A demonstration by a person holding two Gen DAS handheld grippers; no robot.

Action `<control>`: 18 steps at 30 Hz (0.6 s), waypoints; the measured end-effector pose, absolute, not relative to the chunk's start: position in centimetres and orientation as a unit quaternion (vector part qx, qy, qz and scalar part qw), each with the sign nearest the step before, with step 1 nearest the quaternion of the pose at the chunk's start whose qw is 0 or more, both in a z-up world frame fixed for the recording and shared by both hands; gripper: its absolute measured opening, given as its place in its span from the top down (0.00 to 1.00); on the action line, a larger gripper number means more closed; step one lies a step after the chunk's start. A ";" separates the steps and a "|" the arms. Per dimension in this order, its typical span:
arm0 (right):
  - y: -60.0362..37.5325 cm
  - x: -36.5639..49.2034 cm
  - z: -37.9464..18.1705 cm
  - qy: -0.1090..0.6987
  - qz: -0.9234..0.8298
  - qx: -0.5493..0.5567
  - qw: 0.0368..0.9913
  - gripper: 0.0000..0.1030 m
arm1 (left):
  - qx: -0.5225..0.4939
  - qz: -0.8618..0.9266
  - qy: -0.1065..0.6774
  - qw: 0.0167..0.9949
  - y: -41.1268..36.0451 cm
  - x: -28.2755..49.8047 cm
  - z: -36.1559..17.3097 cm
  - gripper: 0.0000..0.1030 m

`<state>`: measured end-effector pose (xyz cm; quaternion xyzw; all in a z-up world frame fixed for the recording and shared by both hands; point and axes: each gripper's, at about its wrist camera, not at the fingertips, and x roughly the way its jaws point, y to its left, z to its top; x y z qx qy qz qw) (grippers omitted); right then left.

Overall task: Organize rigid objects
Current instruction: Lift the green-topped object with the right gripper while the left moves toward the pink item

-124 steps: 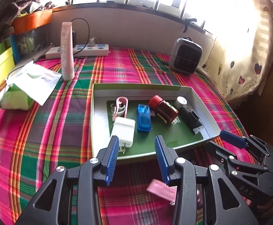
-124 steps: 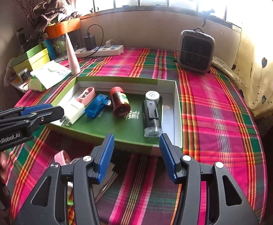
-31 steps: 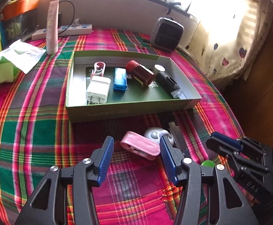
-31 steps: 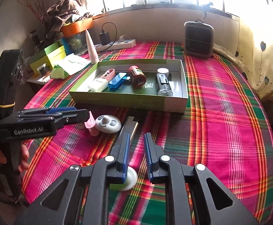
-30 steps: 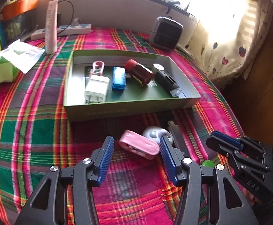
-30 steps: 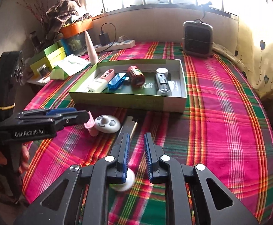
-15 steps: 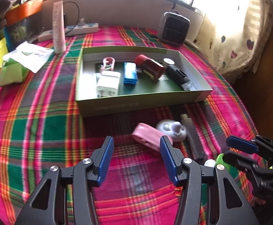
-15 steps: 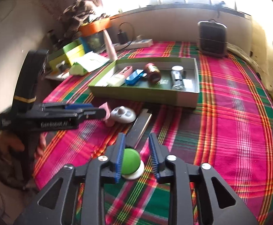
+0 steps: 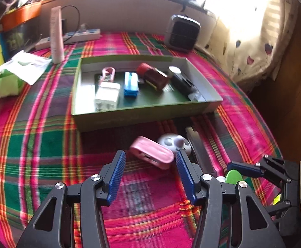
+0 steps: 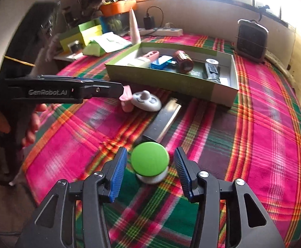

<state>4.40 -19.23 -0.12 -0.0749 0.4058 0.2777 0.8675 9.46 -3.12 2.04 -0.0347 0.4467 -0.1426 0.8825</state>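
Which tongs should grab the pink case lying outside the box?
Left. The left tongs stand open right around the pink case; the right tongs, opening, straddle the green-topped knob further away.

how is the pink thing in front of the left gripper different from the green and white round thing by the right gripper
The pink oblong case is long with rounded ends and one colour; the green-topped round piece is a green disc over a white base. The pink case lies just beyond the left gripper, beside a white round gadget; the green-topped piece sits between the right gripper fingers, whose jaws are opening, pads clear of it. Both rest on the plaid cloth, outside the green box.
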 end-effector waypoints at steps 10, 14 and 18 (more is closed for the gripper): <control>-20.3 4.7 0.2 0.394 0.262 -0.049 0.880 0.66 | -0.022 -0.115 0.450 0.885 -2.8 9.6 1.6 0.51; -20.7 4.7 0.3 0.391 0.258 -0.044 0.883 0.66 | -0.023 -0.101 0.451 0.887 -1.7 9.4 1.6 0.51; -20.8 4.6 0.4 0.388 0.256 -0.040 0.885 0.66 | -0.025 -0.085 0.450 0.889 -0.7 9.3 1.6 0.51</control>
